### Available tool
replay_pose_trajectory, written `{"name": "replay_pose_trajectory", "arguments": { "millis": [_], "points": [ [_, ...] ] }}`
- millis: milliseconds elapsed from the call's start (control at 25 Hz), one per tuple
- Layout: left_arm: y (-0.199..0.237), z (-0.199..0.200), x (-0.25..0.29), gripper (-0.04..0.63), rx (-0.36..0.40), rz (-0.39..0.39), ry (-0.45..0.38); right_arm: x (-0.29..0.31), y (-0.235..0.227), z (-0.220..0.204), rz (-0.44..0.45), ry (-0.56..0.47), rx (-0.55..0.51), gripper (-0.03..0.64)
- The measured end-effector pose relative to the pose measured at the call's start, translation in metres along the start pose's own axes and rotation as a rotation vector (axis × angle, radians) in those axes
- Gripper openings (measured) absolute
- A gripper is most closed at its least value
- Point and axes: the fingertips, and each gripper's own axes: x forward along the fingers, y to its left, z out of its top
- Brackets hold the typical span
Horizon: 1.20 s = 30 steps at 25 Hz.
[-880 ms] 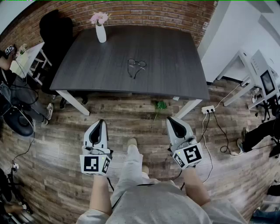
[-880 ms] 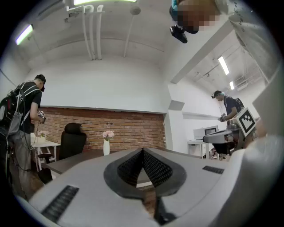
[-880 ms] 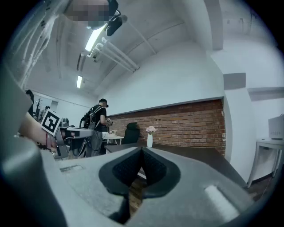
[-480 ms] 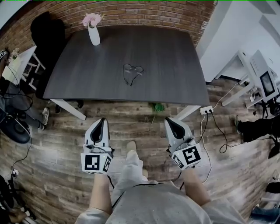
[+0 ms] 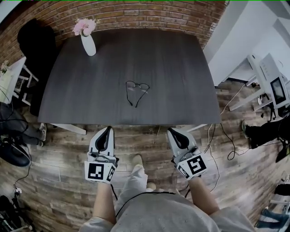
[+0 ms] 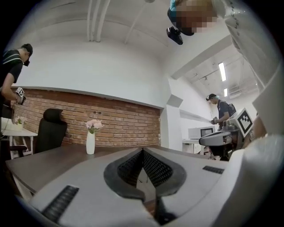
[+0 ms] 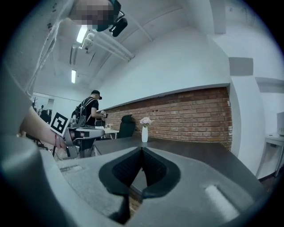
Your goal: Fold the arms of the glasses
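Observation:
A pair of thin dark-framed glasses [image 5: 136, 89] lies with its arms spread near the middle of the dark table [image 5: 181, 77]. My left gripper [image 5: 108, 130] hovers just short of the table's front edge, below and left of the glasses. To the glasses' lower right, my right gripper [image 5: 171, 132] hangs at the same edge. Both are shut, with nothing between them. In the left gripper view the jaws [image 6: 143, 153] meet at their tips, and the right gripper view shows the same [image 7: 141, 150].
A white vase with pink flowers [image 5: 87, 41] stands at the table's far left corner. A black chair [image 5: 31, 36] sits left of the table, before a brick wall [image 5: 136, 13]. White desks with equipment [image 5: 269, 81] and floor cables [image 5: 225, 131] are at right. Other people [image 7: 91, 111] stand around.
The view has come closer to the table. The glasses now lie nearer to me, and both shut grippers have reached the table's front edge.

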Motion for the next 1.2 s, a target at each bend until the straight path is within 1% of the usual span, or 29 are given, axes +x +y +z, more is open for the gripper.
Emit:
{"name": "replay_pose_trajectory", "arguments": {
  "millis": [360, 520, 680, 840, 880, 920, 1040, 1160, 1200],
  "points": [
    [0.037, -0.022, 0.065, -0.002, -0.015, -0.112, 0.054, 0.067, -0.026, -0.014, -0.020, 0.060, 0.012, 0.003],
    [0.044, -0.036, 0.083, -0.002, -0.032, -0.145, 0.079, 0.089, -0.031, -0.027, -0.002, 0.101, -0.005, 0.003],
    [0.051, -0.045, 0.102, -0.002, -0.057, -0.150, 0.092, 0.111, -0.034, -0.040, 0.032, 0.141, -0.046, 0.003],
    [0.054, -0.053, 0.117, -0.002, -0.052, -0.165, 0.105, 0.132, -0.033, -0.049, 0.085, 0.201, -0.061, 0.005],
    [0.055, -0.055, 0.121, -0.002, -0.053, -0.171, 0.109, 0.137, -0.033, -0.051, 0.105, 0.218, -0.074, 0.013],
    [0.057, -0.056, 0.125, -0.002, -0.054, -0.175, 0.114, 0.142, -0.033, -0.055, 0.127, 0.235, -0.091, 0.038],
    [0.063, -0.063, 0.138, -0.002, -0.060, -0.184, 0.136, 0.159, -0.037, -0.068, 0.179, 0.267, -0.147, 0.044],
    [0.066, -0.080, 0.152, -0.002, -0.022, -0.196, 0.178, 0.176, -0.045, -0.077, 0.207, 0.317, -0.179, 0.042],
    [0.067, -0.086, 0.155, -0.002, 0.000, -0.200, 0.198, 0.182, -0.047, -0.079, 0.216, 0.332, -0.186, 0.027]
  ]
}}
